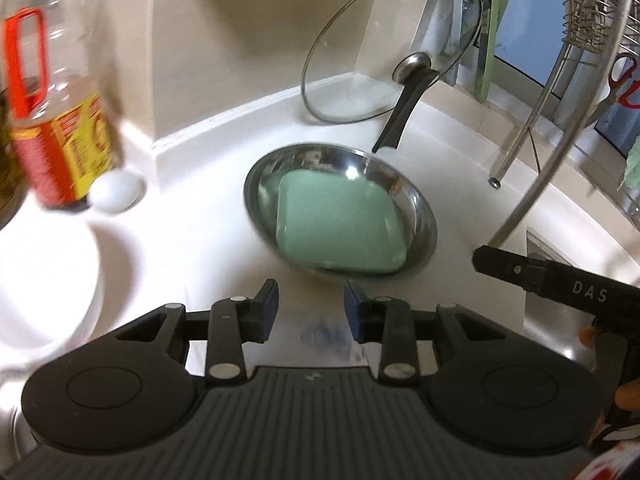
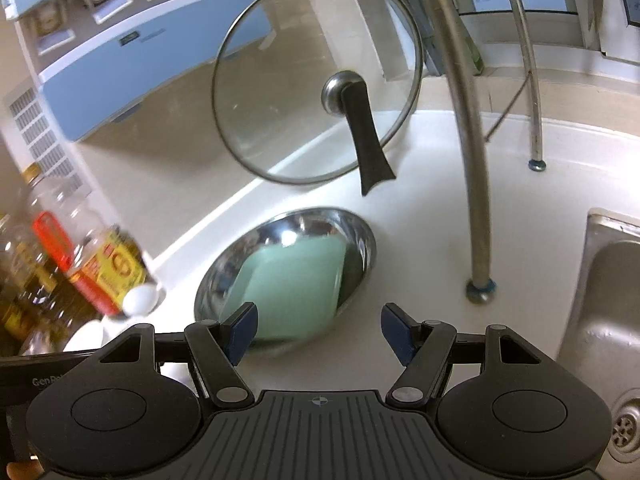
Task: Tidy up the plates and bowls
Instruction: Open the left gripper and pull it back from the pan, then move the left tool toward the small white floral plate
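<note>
The white worktop [image 1: 224,264] carries everything. At frame centre on it, the steel bowl [image 1: 340,216] cradles the green square plate [image 1: 340,228], nested to save room. Both my left jaws [image 1: 308,310] and right jaws [image 2: 318,334] stand apart, empty, just short of the bowl.

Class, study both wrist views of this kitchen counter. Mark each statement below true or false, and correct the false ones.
1. A green square plate lies inside the steel bowl. True.
2. The glass lid lies flat on the counter. False: it stands tilted against the wall.
3. The right gripper clamps the bowl's rim. False: its jaws are open and empty.
4. A white egg sits beside the oil bottle. True.
5. The left gripper holds nothing. True.
</note>
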Available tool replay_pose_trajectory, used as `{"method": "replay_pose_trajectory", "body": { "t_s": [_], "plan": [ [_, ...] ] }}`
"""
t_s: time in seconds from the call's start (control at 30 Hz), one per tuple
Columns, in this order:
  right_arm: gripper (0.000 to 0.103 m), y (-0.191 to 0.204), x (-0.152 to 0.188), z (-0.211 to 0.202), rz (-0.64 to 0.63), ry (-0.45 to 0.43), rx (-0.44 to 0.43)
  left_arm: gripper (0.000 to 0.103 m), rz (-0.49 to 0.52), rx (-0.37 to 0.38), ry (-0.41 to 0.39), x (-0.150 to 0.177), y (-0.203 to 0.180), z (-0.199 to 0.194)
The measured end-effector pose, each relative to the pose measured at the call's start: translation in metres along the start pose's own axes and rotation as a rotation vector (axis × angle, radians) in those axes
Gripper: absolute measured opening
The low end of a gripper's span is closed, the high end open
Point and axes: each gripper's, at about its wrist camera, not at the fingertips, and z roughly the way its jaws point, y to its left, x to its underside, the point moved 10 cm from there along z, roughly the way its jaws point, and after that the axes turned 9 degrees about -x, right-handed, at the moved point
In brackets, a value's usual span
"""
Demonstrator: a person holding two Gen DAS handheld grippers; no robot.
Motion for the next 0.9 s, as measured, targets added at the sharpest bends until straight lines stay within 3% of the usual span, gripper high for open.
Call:
{"method": "replay_pose_trajectory", "body": {
  "t_s": [0.47, 0.9],
  "plan": [
    [0.069, 0.017, 0.06, -0.07, -0.097, 0.132, -0.039, 0.032, -0.065, -0.087, 0.014, 0.068, 0.002, -0.06],
    [0.069, 0.017, 0.105, -0.103, -0.131, 0.245, -0.037, 0.032, -0.077, -0.128, 0.038, 0.113, -0.008, -0.087]
  ]
}}
